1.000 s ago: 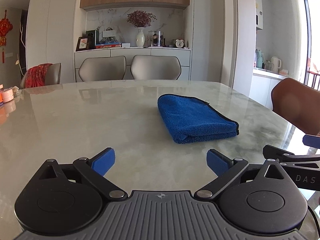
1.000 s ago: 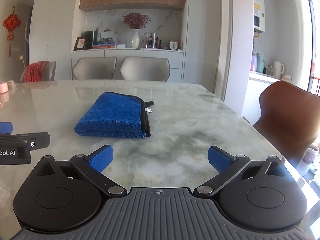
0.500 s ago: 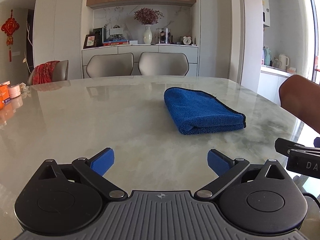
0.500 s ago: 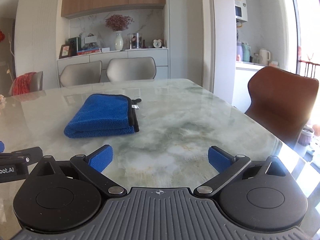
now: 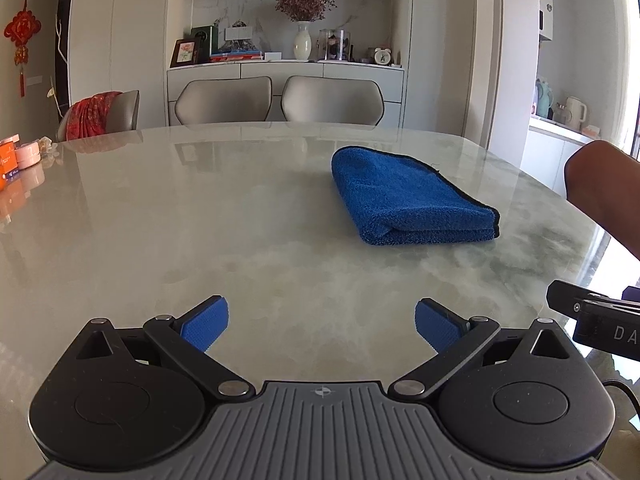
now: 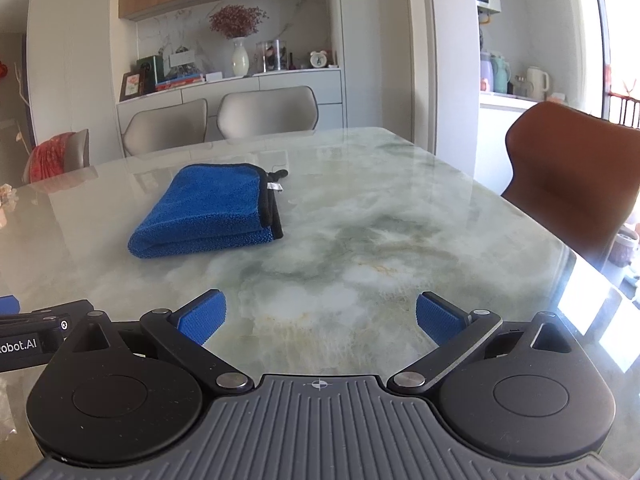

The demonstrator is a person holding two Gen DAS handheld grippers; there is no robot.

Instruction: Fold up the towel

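Marble, pale green-grey and glossy, made up the table that filled the near field of both wrist views. Closest to the lenses, the left gripper hung low over the near edge with its jaws spread wide and nothing between the blue pads; the right gripper sat the same way, jaws well apart and empty. Each gripper showed at the margin of the other's view, so the two were side by side, both well apart from the cloth. That pose read as a rest position: tools drawn clear, neither reaching for anything, which suggested the folding was done or nearly so.

Farther out, in the middle of the table, lay the towel, a deep blue terry cloth with black piping. It was folded into a compact, thick rectangle, several layers stacked, with a rounded fold along the near edge and the bound edges lined up down its right side. A small white tag and a black loop poked out at the far right corner. The layers looked even and flat, with no loose flap.

Beyond the table stood two grey chairs, a brown chair at the right, and a sideboard holding a white vase of dried flowers.
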